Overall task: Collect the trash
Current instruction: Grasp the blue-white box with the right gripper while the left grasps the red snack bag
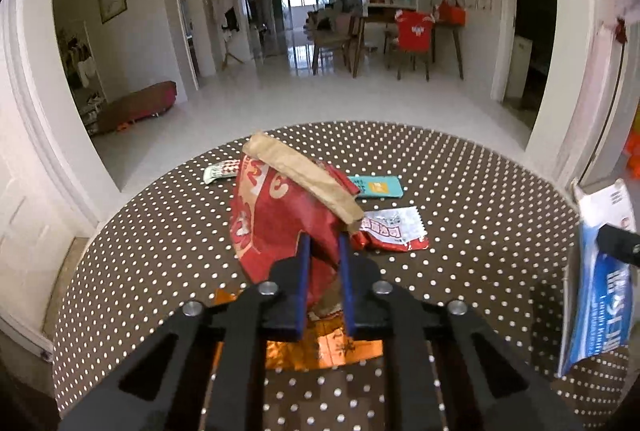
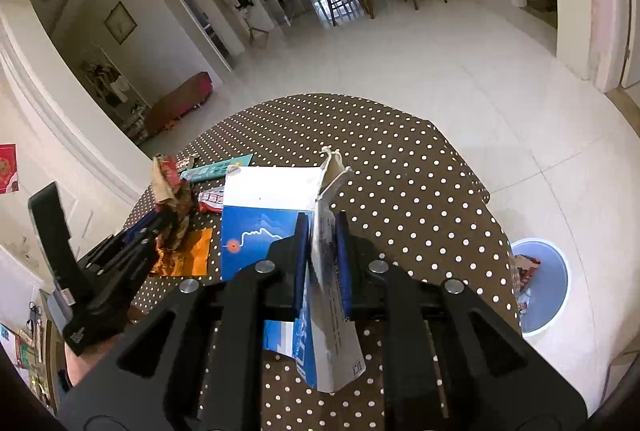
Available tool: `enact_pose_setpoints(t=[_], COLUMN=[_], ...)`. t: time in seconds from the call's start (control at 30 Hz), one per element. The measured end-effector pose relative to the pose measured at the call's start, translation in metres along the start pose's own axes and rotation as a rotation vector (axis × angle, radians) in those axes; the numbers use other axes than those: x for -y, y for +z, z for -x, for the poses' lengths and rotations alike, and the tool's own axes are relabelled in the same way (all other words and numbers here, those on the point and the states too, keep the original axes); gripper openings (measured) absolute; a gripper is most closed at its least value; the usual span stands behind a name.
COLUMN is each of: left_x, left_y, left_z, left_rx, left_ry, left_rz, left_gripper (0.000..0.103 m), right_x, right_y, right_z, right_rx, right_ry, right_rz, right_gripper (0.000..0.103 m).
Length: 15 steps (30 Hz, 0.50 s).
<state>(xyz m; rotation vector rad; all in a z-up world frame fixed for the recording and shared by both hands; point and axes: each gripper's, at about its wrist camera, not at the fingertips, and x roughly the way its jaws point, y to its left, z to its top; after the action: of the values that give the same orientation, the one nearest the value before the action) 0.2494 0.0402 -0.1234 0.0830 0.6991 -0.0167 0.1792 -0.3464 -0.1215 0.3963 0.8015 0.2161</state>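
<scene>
Gripping: two tongs, left tongs (image 1: 323, 251) red bag (image 1: 272, 215), right tongs (image 2: 323, 231) blue carton (image 2: 256, 227).

The round tabletop (image 1: 460, 199) wears a matt brown cloth with white dots. A crumpled red foil snack bag (image 1: 272, 223) shines glossily, its tan paper-like lining (image 1: 304, 175) dull and creased. Beneath lies a mirror-bright orange foil wrapper (image 1: 340, 347). The blue-and-white cardboard carton (image 2: 256, 223) looks smooth and slightly satin. The black plastic hand-held gripper (image 1: 323, 251) carries bare metal rivets. The pale floor tiles (image 2: 440, 63) gleam.
</scene>
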Motion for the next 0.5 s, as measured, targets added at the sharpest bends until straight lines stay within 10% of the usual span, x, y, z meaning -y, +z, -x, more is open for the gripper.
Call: enact_pose_setpoints(t=[0.2,0.33,0.5], left_x=[-0.017,-0.025,-0.014], left_y=[-0.01,-0.014,-0.007], left_z=[0.017,0.015,-0.002], left_rx=[0.046,0.068,0.031], left_ry=[-0.018,0.031,0.017], left_rz=[0.066,0.085,0.023], left_gripper=[0.014,0.091,0.091], right_x=[-0.003,-0.002,-0.006], right_y=[-0.002,-0.003,-0.003], right_z=[0.005,0.003,0.001], right_rx=[0.006,0.003,-0.001], right_ry=[0.003,0.004,0.007], right_rz=[0.013,0.018,0.018], right_gripper=[0.014,0.014,0.014])
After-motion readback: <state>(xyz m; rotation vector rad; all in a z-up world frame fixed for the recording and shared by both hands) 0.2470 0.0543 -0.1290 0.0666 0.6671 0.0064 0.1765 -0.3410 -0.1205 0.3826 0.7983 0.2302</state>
